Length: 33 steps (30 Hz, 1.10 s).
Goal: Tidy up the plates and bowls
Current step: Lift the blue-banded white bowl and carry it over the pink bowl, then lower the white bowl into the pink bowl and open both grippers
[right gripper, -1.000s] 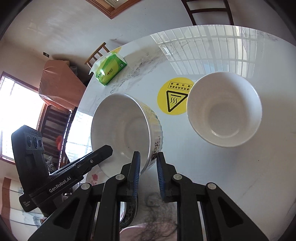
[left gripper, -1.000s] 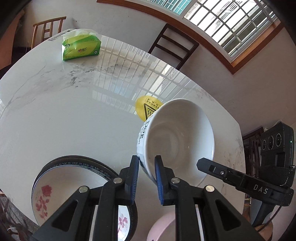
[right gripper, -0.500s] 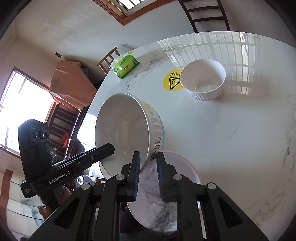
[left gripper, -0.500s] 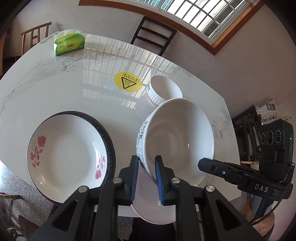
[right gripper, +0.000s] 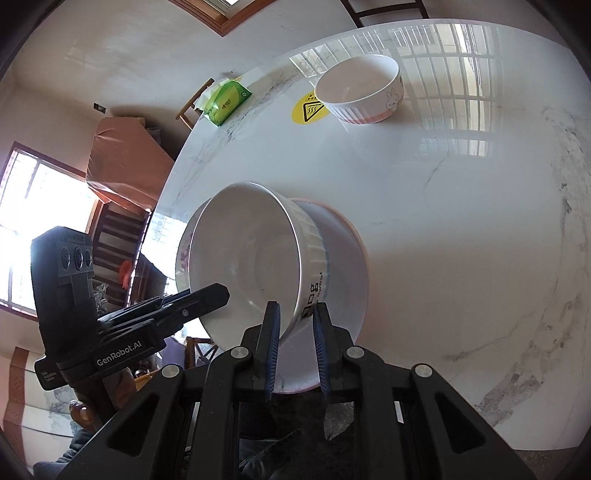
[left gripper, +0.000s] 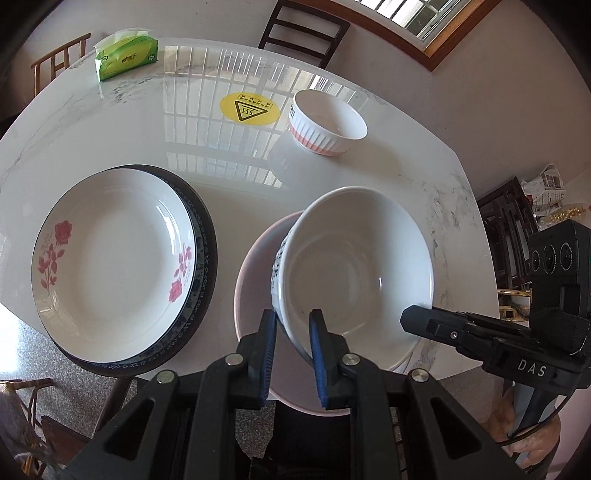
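Two grippers, left gripper [left gripper: 291,325] and right gripper [right gripper: 295,321], both clamped on opposite rim sides of big white bowl [left gripper: 354,266], tilted over pink plate [left gripper: 255,266] at table [left gripper: 221,177] near edge.

Left gripper [left gripper: 292,328] and right gripper [right gripper: 295,326]: black frames, blue finger pads, silver screws, white "GenRobot.AI" and "DAS" lettering.

A green tissue pack [left gripper: 125,59] lies near the far left edge of the white marble table [left gripper: 110,122]. A round yellow warning sticker [left gripper: 248,108] sits toward the far edge. Wooden chairs [left gripper: 303,31] stand just beyond that edge.
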Available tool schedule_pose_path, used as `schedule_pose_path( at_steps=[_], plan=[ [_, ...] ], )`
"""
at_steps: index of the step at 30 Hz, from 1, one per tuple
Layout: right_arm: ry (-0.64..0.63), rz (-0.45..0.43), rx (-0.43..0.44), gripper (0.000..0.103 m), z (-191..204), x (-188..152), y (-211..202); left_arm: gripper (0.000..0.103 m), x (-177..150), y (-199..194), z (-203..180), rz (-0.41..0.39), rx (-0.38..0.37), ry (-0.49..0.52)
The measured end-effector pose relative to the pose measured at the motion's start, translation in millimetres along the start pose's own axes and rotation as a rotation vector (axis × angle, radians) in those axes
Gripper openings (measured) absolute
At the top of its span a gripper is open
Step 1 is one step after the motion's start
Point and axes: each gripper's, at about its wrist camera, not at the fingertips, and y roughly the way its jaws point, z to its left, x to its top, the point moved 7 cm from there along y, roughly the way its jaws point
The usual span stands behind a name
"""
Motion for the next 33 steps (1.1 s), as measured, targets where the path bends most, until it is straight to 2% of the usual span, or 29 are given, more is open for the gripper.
schedule_pose_path(
  at_steps=[20, 25, 33],
  plan=[
    [0.018, 0.043, -0.008, 0.020, -9, -4, 16, 0.019, -8, 11, -8, 0.036, 0.054, 0.041],
    [0.018, 0.051, -0.004, 0.020, -9, -4, 18, 0.027, -10, 11, -9, 0.032, 0.070, 0.061],
    [0.020, 0.053, -0.003, 0.020, -10, -1, 19, 0.027, -10, 11, -8, 0.027, 0.072, 0.078]
  ],
)
